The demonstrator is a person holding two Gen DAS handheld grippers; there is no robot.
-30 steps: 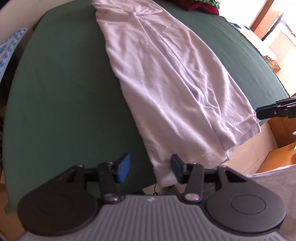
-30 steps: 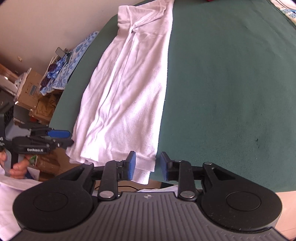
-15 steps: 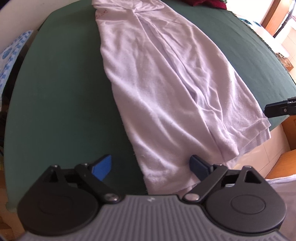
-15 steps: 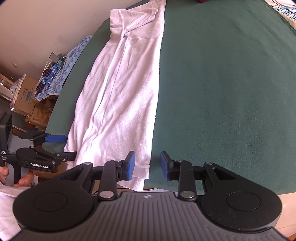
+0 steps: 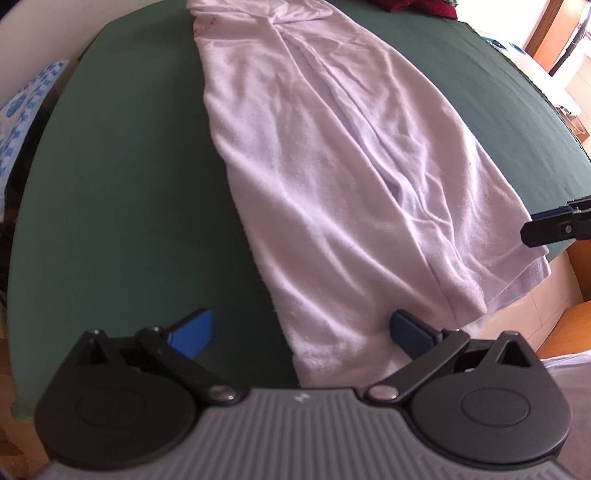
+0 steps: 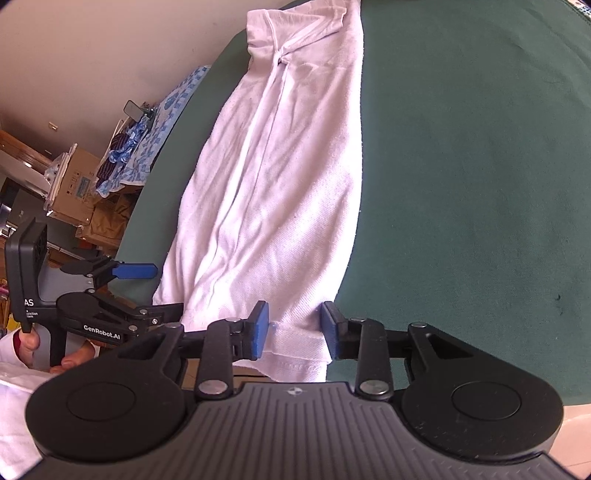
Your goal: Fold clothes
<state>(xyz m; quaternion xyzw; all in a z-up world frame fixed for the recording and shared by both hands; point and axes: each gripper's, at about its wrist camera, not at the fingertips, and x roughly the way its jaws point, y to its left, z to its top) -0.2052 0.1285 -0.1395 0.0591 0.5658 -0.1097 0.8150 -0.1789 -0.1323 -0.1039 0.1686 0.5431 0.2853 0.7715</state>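
Item 1: white shirt [image 5: 332,177]. Lay lengthwise on green table cover [image 5: 122,192], already folded into a long narrow strip; collar at far end, hem at near edge, hem hanging slightly over table lip. Wrinkled along centre seam; layers not quite flush at hem.

Item 2: left gripper [image 5: 301,332]. Jaws had just been opening and stood spread wide, released, nothing pinched. Blue pads sat either side of near-left hem corner, above cloth, not pressing it.

Item 3: right gripper [image 6: 295,328]. Jaws partly parted, straddling near-right hem corner; pads [image 6: 261,328] looked just beside the fabric. No clear pinch seen, so read as not yet grasping. In left wrist view only its tip showed, at right edge.

Item 4: person's hand [image 6: 64,360], around left gripper's handle, lower left of right wrist view.

Item 5: background. Cardboard boxes [image 6: 79,173] and blue patterned cloth [image 6: 166,107] beyond table's side; dark red cloth [image 5: 417,5] at far end.

Step in hand (judgement): taking both hem corners for a hem-to-collar fold. To do well: lower each gripper so pads catch all layers at the corner, not top ply only; close both at matching spots; lift evenly w/ hem taut btwn grippers; carry straight up the strip so edges stay aligned.
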